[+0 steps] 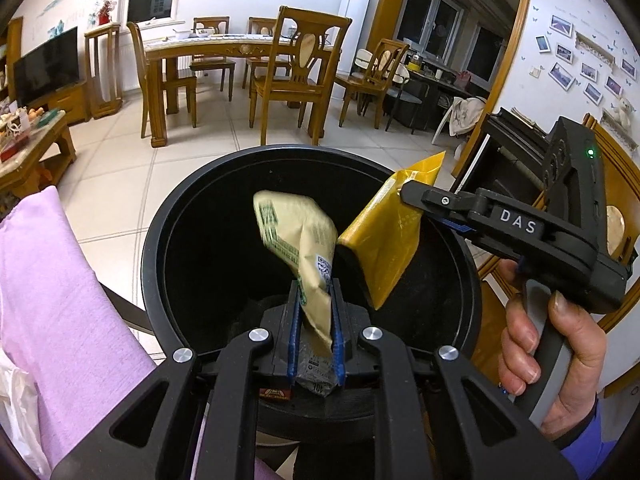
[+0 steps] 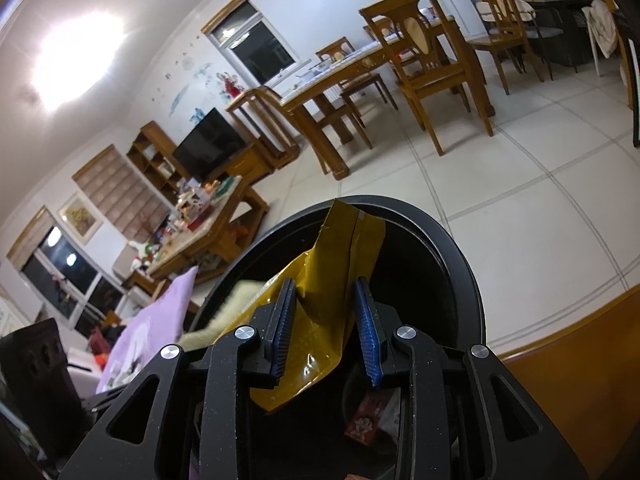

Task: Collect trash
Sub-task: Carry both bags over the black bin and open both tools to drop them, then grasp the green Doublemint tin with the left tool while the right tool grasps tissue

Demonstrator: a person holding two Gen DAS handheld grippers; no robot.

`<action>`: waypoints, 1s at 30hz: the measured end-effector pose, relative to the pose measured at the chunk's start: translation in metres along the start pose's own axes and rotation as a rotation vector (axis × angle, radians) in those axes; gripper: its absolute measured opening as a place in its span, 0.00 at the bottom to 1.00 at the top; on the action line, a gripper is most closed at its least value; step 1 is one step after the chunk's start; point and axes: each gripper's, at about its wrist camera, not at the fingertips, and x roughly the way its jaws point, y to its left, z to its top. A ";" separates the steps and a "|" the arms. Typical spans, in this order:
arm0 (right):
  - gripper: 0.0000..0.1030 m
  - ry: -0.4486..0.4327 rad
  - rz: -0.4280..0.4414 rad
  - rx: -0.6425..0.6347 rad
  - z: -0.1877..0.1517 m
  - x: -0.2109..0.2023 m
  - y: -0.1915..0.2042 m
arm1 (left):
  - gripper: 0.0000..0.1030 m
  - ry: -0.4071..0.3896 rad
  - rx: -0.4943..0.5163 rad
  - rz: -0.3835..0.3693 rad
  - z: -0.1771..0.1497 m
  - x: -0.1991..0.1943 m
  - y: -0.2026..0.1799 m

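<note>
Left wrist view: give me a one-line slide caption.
Left gripper holds a beige wrapper over the black bin, beside the right gripper with a yellow bag.

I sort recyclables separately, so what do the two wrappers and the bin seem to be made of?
Yellow wrapper: looks like glossy plastic or foil laminate, with sharp creases and shiny highlights. Beige wrapper: matte, paper-like outside with green print, its lower end silvery, so possibly foil-lined. Black bin: smooth moulded plastic by its look, with a soft sheen along the rim.
</note>
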 end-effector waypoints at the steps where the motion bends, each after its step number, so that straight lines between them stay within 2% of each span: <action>1: 0.35 -0.001 -0.001 0.000 -0.001 0.001 0.000 | 0.16 0.001 -0.001 0.001 0.000 -0.001 0.000; 3: 0.49 -0.004 -0.005 0.003 -0.003 0.000 0.000 | 0.20 0.004 -0.004 -0.004 0.000 -0.002 0.000; 4: 0.52 -0.007 -0.004 0.007 -0.004 0.000 0.001 | 0.32 0.003 -0.006 -0.005 0.000 -0.002 0.000; 5: 0.53 -0.009 -0.007 0.007 -0.005 0.000 0.002 | 0.49 -0.005 -0.011 -0.001 0.000 -0.005 0.000; 7: 0.53 -0.011 -0.011 0.002 -0.006 -0.001 0.004 | 0.64 -0.040 -0.010 0.012 0.001 -0.014 -0.002; 13: 0.53 -0.018 -0.010 -0.022 -0.010 -0.007 0.024 | 0.65 -0.069 0.009 -0.010 -0.003 -0.039 -0.006; 16: 0.53 -0.013 0.005 -0.051 -0.010 -0.007 0.039 | 0.70 -0.085 0.008 -0.007 -0.010 -0.060 -0.002; 17: 0.54 -0.009 0.010 -0.064 -0.012 -0.006 0.047 | 0.72 -0.096 0.001 -0.003 -0.015 -0.071 0.002; 19: 0.62 0.000 0.027 -0.091 -0.016 -0.006 0.067 | 0.72 -0.108 -0.007 0.005 -0.019 -0.087 0.010; 24: 0.64 0.059 0.082 -0.175 -0.036 0.008 0.127 | 0.72 -0.150 -0.065 0.082 -0.040 -0.145 0.057; 28: 0.64 0.123 0.135 -0.242 -0.055 0.027 0.183 | 0.72 -0.187 -0.145 0.194 -0.059 -0.198 0.115; 29: 0.65 0.152 0.154 -0.263 -0.063 0.034 0.201 | 0.72 -0.182 -0.167 0.231 -0.066 -0.210 0.135; 30: 0.73 0.170 0.167 -0.275 -0.068 0.039 0.213 | 0.72 -0.166 -0.187 0.260 -0.071 -0.219 0.153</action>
